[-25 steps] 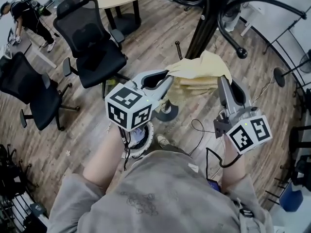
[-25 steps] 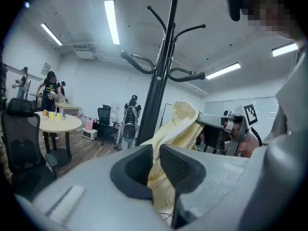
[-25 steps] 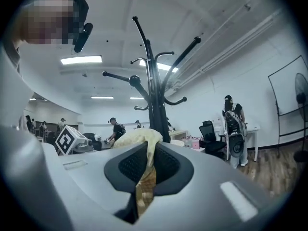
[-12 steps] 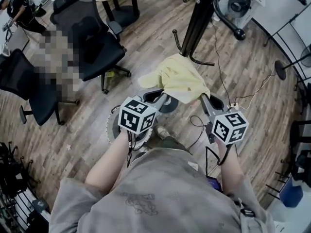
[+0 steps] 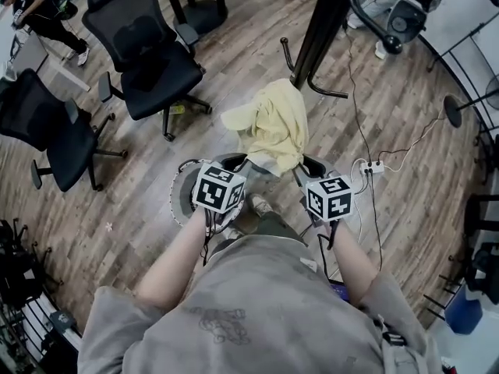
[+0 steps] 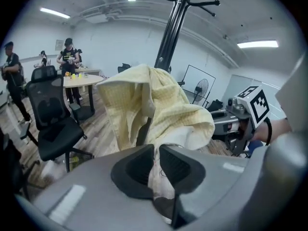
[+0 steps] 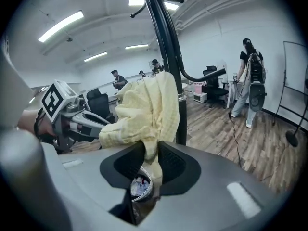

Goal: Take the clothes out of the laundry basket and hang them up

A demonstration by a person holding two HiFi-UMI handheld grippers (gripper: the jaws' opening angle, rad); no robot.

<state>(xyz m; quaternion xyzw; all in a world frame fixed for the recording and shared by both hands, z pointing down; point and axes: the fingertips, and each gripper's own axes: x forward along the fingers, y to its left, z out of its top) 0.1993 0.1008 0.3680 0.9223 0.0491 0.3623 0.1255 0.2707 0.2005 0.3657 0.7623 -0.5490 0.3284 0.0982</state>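
A pale yellow garment [image 5: 273,127] stretches from both grippers up toward the black coat stand [image 5: 320,29]; I cannot tell whether it hangs on a hook. My left gripper [image 5: 248,162] is shut on a fold of it [image 6: 159,105], with cloth pinched between the pads [image 6: 137,165]. My right gripper [image 5: 300,170] holds another fold [image 7: 149,105]; its jaws have just been opening a little, and bunched cloth still fills the gap between them. The round white laundry basket [image 5: 183,197] sits on the floor under my left hand, with more clothes inside [image 7: 139,186].
Two black office chairs [image 5: 144,61] [image 5: 47,139] stand to the left. A power strip [image 5: 370,166] and cables lie on the wood floor to the right. People stand at a round table [image 6: 77,81], and a person [image 7: 250,81] stands at the right.
Both grippers have dropped well down and drawn closer together with the yellow garment, which now stretches upward from them instead of lying bunched between them.
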